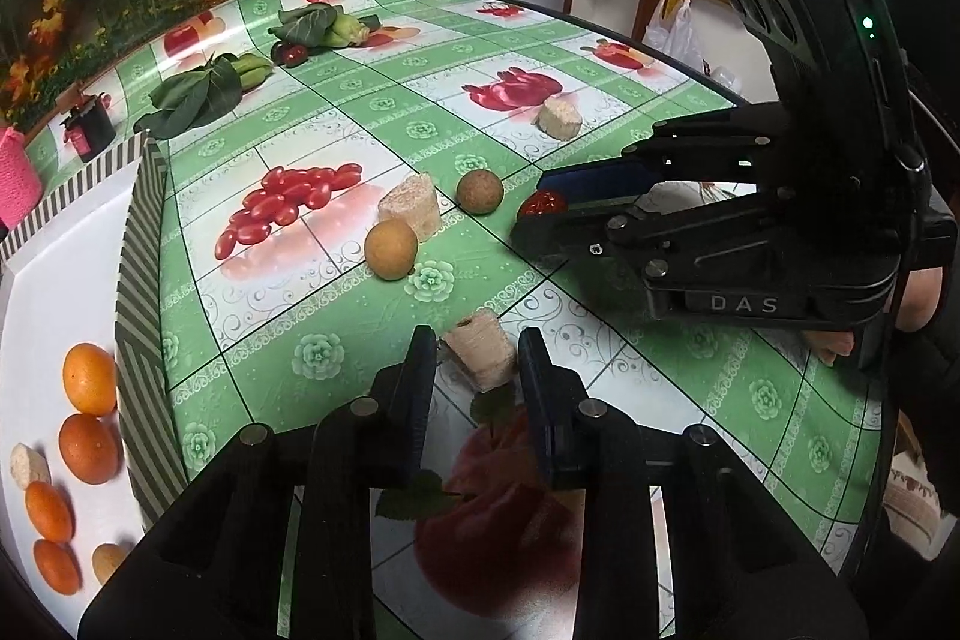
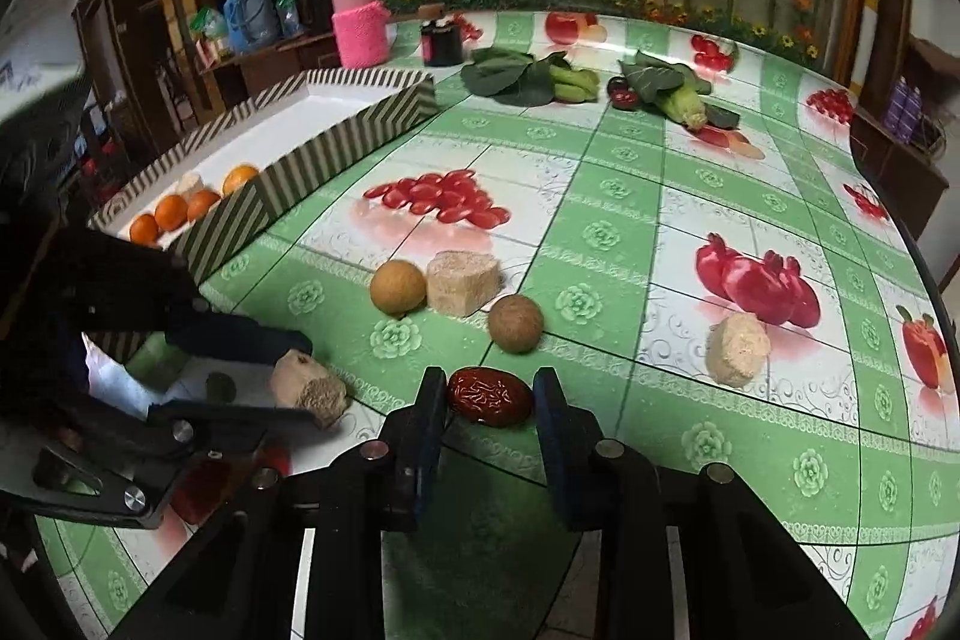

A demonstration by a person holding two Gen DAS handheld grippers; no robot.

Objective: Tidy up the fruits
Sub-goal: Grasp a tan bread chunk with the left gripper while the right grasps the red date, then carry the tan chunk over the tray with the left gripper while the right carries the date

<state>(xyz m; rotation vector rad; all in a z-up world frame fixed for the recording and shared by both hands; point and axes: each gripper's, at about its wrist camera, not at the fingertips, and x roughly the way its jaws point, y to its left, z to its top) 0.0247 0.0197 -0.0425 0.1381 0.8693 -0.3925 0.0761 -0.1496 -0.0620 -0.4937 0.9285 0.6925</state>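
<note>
Fruit lies scattered on the bench [image 2: 600, 232]. Only the right wrist view shows the red date [image 2: 490, 396] fully, lying between the parted fingers of the right hand-held gripper [image 2: 489, 400], untouched. The left wrist view shows the left hand-held gripper [image 1: 477, 361] spread around a beige block [image 1: 482, 349], and the oranges [image 1: 89, 379] inside the striped box [image 1: 141, 292].

red date [image 2: 490, 396]; orange fruits [image 1: 89, 378]; striped tray [image 2: 336, 128]; green-checked tablecloth [image 2: 606, 196]
</note>
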